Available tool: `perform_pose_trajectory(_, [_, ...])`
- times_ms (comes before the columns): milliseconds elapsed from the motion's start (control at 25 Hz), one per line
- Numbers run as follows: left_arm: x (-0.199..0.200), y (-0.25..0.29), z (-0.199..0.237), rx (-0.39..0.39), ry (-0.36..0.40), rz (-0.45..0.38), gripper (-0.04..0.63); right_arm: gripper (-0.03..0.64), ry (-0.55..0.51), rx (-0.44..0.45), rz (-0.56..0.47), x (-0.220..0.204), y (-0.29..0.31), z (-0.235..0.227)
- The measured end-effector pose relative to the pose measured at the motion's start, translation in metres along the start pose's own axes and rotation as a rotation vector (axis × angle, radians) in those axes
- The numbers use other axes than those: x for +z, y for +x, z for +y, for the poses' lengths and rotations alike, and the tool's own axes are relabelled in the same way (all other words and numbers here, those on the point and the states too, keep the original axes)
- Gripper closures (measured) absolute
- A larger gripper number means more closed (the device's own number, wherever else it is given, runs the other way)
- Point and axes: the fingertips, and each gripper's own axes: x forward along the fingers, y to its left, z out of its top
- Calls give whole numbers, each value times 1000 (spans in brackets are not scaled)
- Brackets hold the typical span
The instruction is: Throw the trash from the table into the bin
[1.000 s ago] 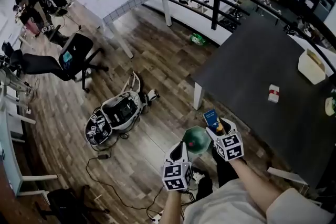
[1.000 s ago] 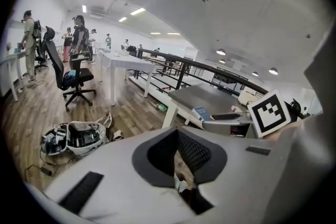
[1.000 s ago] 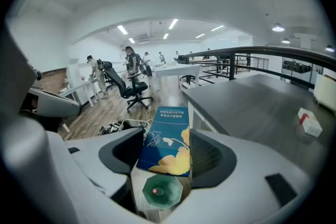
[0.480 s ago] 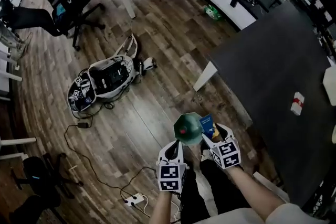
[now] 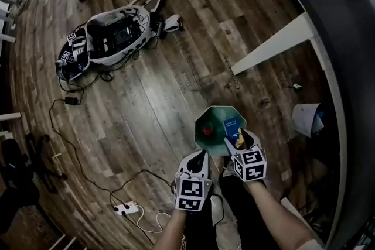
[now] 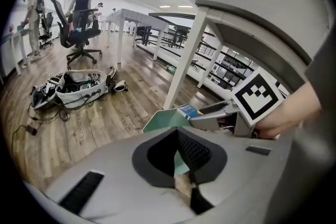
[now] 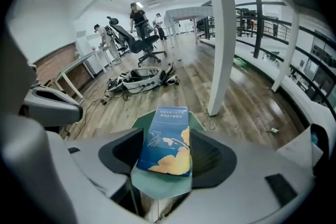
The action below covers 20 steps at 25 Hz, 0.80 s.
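While the fingers of the right gripper (image 5: 239,136) clamp a small blue cardboard carton with a yellow print (image 7: 165,141) between them, we see the open teal-green eight-sided bin (image 5: 214,119) right beneath their tips, standing on the wooden floor (image 5: 135,102). A small red object (image 5: 206,131) lies inside it. The fingers of the left gripper (image 5: 200,156) are pressed together on nothing, their tips just short of the bin's near rim, close beside the right fingers.

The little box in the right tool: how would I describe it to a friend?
Start at the white table leg; near its foot is a green bin. Over the bin the right tool grips a flat box, blue with a yellow-orange picture, unlike the red item inside.
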Motion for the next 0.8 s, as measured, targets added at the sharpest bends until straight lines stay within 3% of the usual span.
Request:
perform_pose_trajectory(240, [-25,37,31,-5,8,-41,571,318,-88,-2,67,-34,53,-8])
perform_pose_trajectory(440, [-45,53,42,-7,23,-15,571,305,-159,-38,133,-39,78,-10])
perform_pose_trajectory(520, [-42,51,40,-25,23,-13,571,279,-151,-58,132,-35,78,-11])
perform_pose_trajectory(800, [-11,19,35,-45,40,-7,571,283,-48,-68,120,-30,36,-11])
